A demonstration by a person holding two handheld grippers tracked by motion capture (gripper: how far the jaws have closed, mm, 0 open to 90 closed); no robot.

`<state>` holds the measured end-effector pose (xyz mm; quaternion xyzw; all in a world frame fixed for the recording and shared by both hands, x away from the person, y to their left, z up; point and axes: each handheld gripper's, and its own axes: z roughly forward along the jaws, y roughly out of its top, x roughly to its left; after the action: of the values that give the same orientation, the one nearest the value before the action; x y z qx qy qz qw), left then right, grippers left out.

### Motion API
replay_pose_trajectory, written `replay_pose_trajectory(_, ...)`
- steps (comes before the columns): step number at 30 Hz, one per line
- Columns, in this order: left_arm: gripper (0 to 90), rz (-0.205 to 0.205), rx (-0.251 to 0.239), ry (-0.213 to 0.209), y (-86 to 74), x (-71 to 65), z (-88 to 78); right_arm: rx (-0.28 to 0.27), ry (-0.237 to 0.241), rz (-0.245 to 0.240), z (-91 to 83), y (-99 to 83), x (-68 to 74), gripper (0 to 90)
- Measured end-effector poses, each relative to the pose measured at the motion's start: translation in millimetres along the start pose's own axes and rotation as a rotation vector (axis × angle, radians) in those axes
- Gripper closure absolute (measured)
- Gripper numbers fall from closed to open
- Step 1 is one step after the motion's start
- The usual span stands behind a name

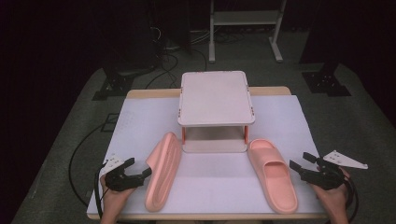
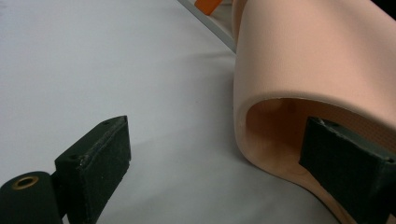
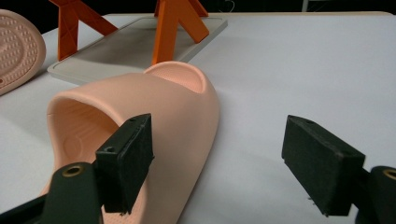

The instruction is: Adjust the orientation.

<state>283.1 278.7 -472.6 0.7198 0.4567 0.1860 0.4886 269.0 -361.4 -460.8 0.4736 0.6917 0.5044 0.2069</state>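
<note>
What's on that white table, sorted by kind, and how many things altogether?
Pink slippers: 2, the left slipper tipped on its side, the right slipper sole-down
Two-level rack with orange legs: 1
Hand-held tools: 2, the left tool and the right tool, both open
Total: 5

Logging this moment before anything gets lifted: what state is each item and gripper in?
Left slipper: tipped on its side, sole showing.
Right slipper: upright on its sole.
Rack: standing, top shelf bare.
Left gripper: open, one jaw inside the left slipper's strap.
Right gripper: open beside the right slipper.
</note>
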Motion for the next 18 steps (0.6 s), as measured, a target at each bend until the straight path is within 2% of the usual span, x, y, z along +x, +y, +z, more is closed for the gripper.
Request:
replay_pose_trajectory(6,8.6,0.015,0.018,-0.003,2.5,-3.6,6.3,0.005,0.003,0.0,0.5,0.0,0.5,24.4)
replay_pose_trajectory(18,8.8,0.015,0.029,-0.015,6.7,-7.7,16.0,0.009,0.009,-0.002,2.5,0.1,1.7,24.5)
